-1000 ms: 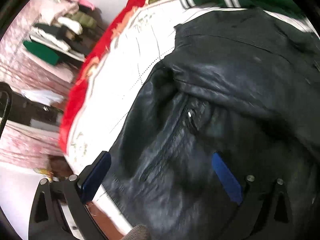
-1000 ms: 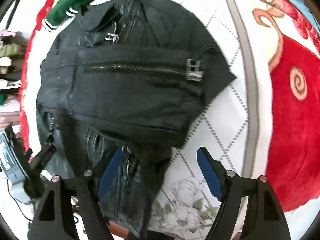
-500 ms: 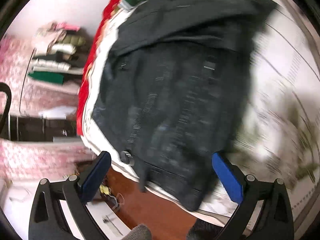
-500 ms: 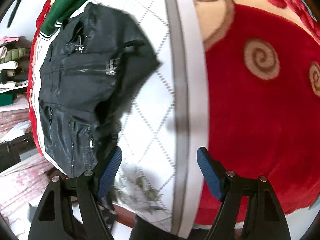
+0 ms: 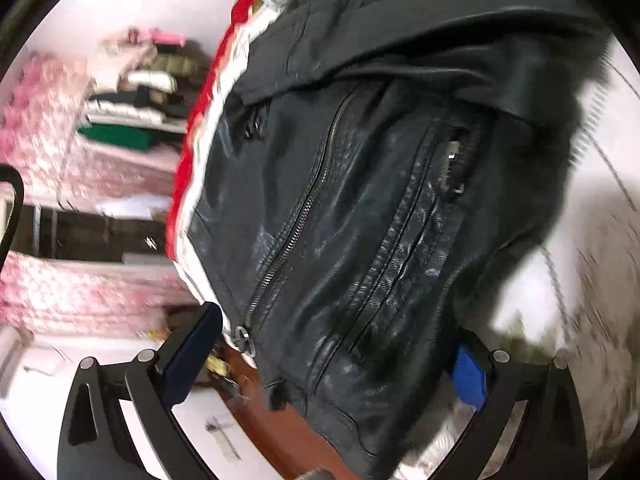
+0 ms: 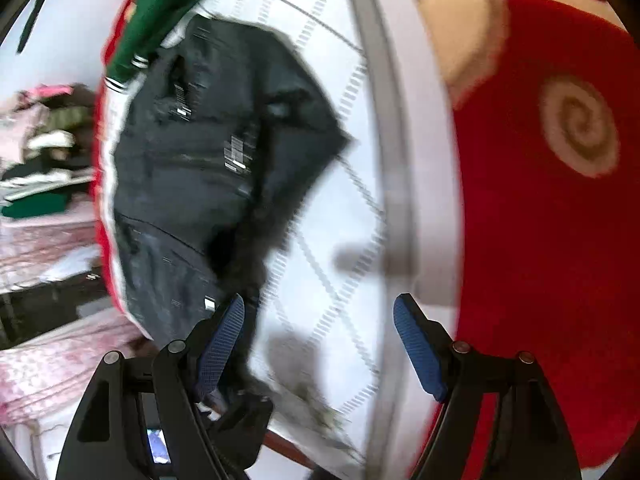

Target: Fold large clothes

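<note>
A bed [image 6: 352, 208] under a white quilted cover, edged by a red blanket [image 6: 552, 240], carried a black leather jacket [image 5: 360, 208] lying flat near its edge, one sleeve folded across the chest and its hem hanging over the wooden bed frame [image 5: 280, 432]. A green garment [image 6: 160, 12] lay just beyond the collar. Within the past second both tools swung back from over the folded sleeve toward the hem, which suggested the sleeve fold was done and a bottom fold was next. The left tool [image 5: 320, 360] hung wide open astride the hem, gripping nothing, one pad half hidden behind the leather. The right tool [image 6: 320, 344] was also wide open and empty, above bare quilt beside the jacket's right edge. No brand, label or writing could be read; blur obscured the zip pulls and buckles.
</note>
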### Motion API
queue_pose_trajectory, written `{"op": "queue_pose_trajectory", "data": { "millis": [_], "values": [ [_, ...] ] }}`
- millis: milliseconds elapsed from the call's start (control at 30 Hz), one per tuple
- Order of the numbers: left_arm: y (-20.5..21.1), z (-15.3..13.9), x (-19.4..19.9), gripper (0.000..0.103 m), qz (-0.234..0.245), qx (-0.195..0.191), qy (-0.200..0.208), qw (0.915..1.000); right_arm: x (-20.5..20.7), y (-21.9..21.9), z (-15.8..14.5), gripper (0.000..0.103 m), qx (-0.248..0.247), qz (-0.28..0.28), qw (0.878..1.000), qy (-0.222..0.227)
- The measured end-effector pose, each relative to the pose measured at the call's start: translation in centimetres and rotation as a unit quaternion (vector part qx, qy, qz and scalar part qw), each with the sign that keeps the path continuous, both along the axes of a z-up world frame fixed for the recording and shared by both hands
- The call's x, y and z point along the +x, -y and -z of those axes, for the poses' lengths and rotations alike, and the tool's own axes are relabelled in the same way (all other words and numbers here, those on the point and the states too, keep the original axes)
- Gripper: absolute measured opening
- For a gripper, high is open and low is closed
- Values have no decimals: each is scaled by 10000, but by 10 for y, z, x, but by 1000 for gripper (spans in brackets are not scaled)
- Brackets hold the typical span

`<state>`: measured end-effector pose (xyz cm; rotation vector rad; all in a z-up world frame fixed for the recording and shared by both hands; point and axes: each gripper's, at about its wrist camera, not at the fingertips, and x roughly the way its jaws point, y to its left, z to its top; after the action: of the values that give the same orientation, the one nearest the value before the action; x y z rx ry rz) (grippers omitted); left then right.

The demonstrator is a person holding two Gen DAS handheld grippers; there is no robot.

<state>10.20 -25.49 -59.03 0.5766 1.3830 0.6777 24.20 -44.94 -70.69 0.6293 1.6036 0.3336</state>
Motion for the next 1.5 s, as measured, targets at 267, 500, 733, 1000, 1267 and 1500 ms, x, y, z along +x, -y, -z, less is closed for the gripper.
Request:
{"op": "queue_pose_trajectory", "data": {
  "millis": [267,500,733,1000,1267,1500],
  "values": [
    [-1,-9,-4,67,88,-639,257,9976,17,-19,38,79,1471,768,9861,-97],
    [6,-19,-14,17,444,-991,445,9931,31,-34,72,66,2267,1758,9579,-77],
    [12,-62,-28,2,940,-1555,663,9811,38,-53,24,17,1680,1667,9714,194],
    [-23,-155,-47,2,1040,-2448,900,9598,30,-63,-98,17,678,995,9914,506],
    [-107,-193,-5,2,770,-3111,1098,9409,58,-133,-165,17,-60,751,9955,576],
    [-174,-185,36,2,552,-3434,1217,9296,108,-218,-178,17,-431,431,9958,683]
  ]
}}
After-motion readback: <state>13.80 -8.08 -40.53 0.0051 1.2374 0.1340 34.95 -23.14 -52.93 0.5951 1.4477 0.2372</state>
